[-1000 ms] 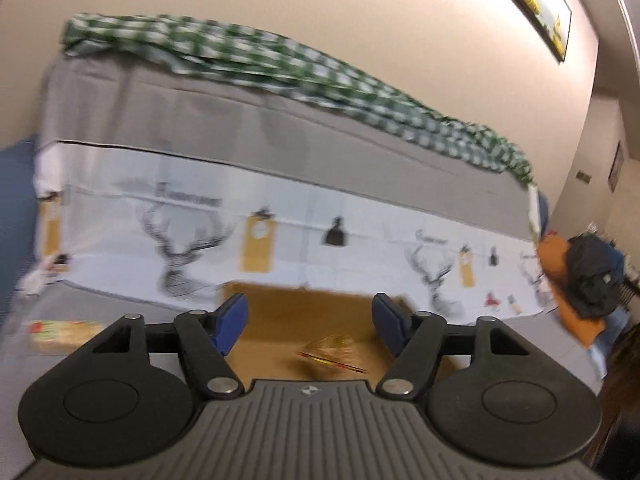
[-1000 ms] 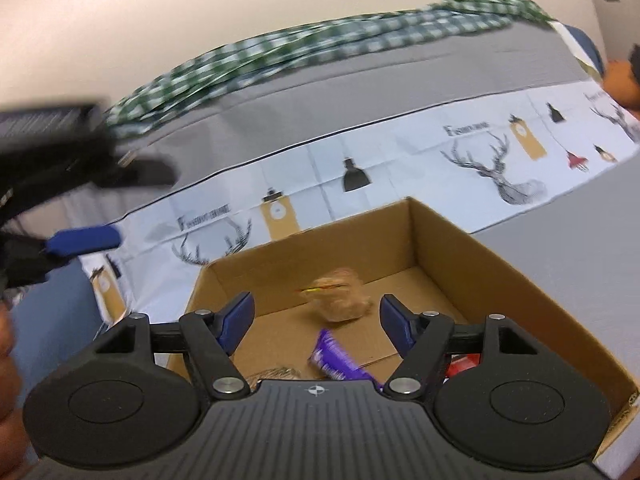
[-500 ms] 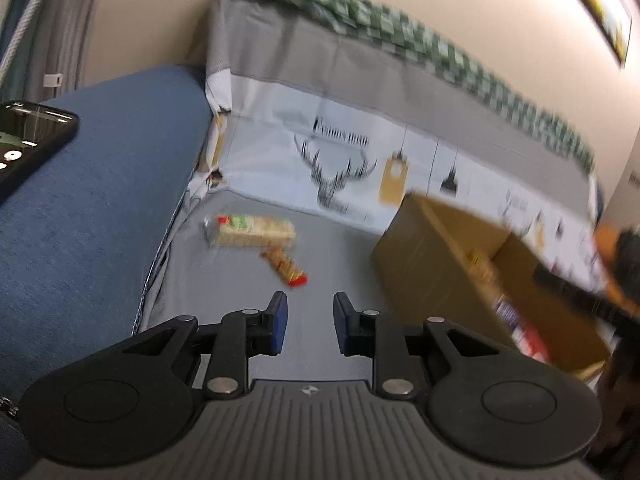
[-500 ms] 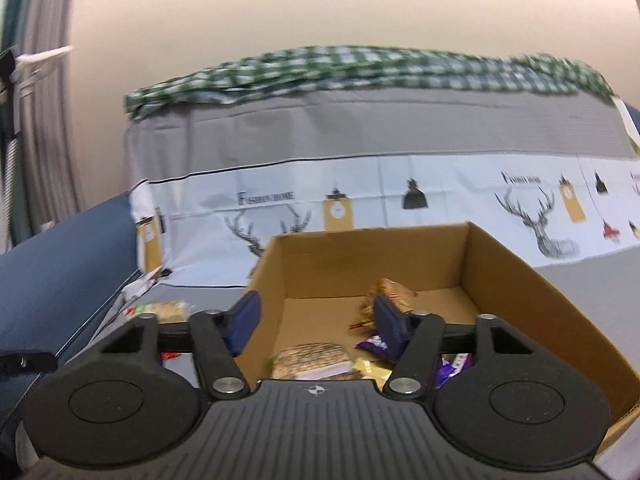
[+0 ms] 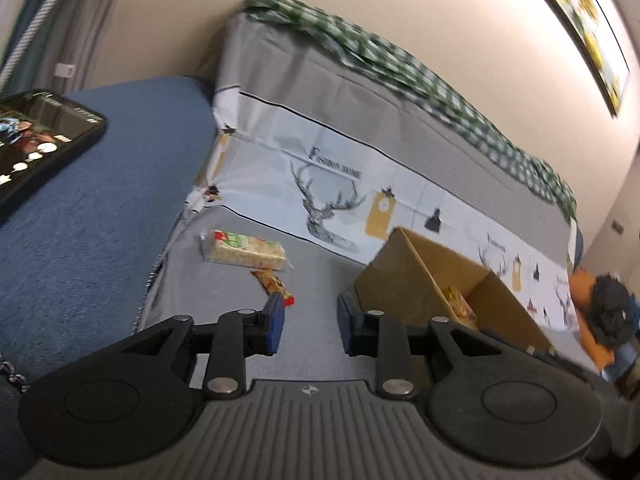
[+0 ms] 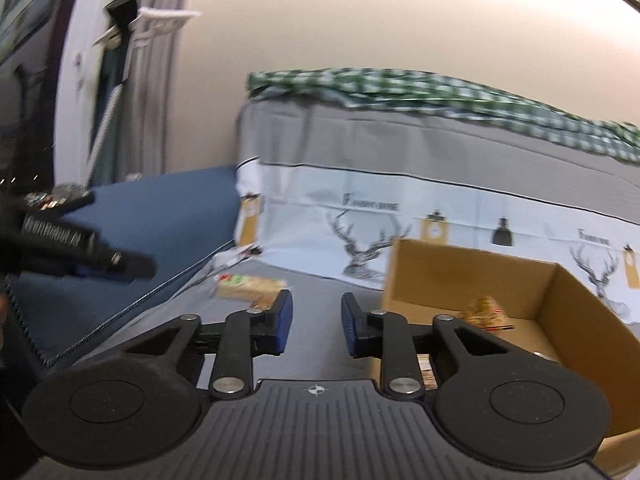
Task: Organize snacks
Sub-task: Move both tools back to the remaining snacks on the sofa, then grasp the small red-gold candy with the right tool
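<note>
Hovering empty and slightly parted, left tongs (image 5: pixel 308 326) are nearing orange snack bar (image 5: pixel 272 283) at eleven o'clock, long axis running eleven-to-five; right tongs (image 6: pixel 316 326) are clenching on nothing.

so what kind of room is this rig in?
Probably a home living room or bedroom: the work surface looks like a sofa or daybed under a grey cover printed with deer, with a blue upholstered cushion beside it, a framed picture on the beige wall and a curtain.

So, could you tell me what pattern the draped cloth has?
The cloth is green-and-white check, clearest in the right wrist view.
</note>
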{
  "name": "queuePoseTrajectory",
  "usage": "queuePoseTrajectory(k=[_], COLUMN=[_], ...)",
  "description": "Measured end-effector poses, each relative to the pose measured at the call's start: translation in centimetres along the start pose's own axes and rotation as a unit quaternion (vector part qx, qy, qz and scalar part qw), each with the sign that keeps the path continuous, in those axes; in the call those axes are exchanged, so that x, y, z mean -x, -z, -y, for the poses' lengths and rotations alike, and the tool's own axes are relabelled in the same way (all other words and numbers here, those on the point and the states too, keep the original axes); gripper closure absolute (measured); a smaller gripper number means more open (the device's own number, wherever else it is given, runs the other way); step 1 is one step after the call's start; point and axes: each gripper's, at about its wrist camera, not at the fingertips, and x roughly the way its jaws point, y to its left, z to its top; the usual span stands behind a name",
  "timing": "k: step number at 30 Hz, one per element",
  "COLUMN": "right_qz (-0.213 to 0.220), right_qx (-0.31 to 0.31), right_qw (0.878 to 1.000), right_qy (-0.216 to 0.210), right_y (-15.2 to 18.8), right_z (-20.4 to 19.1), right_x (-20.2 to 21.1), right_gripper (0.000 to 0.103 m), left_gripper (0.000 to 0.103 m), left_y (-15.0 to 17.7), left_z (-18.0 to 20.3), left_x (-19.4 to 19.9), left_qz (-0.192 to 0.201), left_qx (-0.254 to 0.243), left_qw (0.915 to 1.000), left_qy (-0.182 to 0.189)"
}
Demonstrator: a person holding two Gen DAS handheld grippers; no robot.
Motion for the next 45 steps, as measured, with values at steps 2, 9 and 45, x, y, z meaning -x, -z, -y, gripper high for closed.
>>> queuePoseTrajectory(k=[2,9,45], right_qz=[-0.004,-0.034,-0.212], right_qx=[0.01,0.027,-0.02], right_qw=[1.0,0.998,0.977], right_qy=[-0.01,-0.036,-0.033], right_y=[0.1,0.3,1.5], right_z=[-0.8,-3.0,-3.9], right_x=[-0.3,-2.6,-22.2], right_gripper=[0.092,0.092,0.075], left_gripper=[0.067,0.062,0.06], left_y=[0.0,0.1,-0.3], left_z=[-0.1,-0.4,-3.4], left_x=[0.2,0.9,0.9], left_qz=[0.009,0.049,0.065], left_qx=[0.003,0.008,0.072], left_qw=[0.9999,0.9987,0.9952], left_qy=[-0.005,-0.012,-0.017])
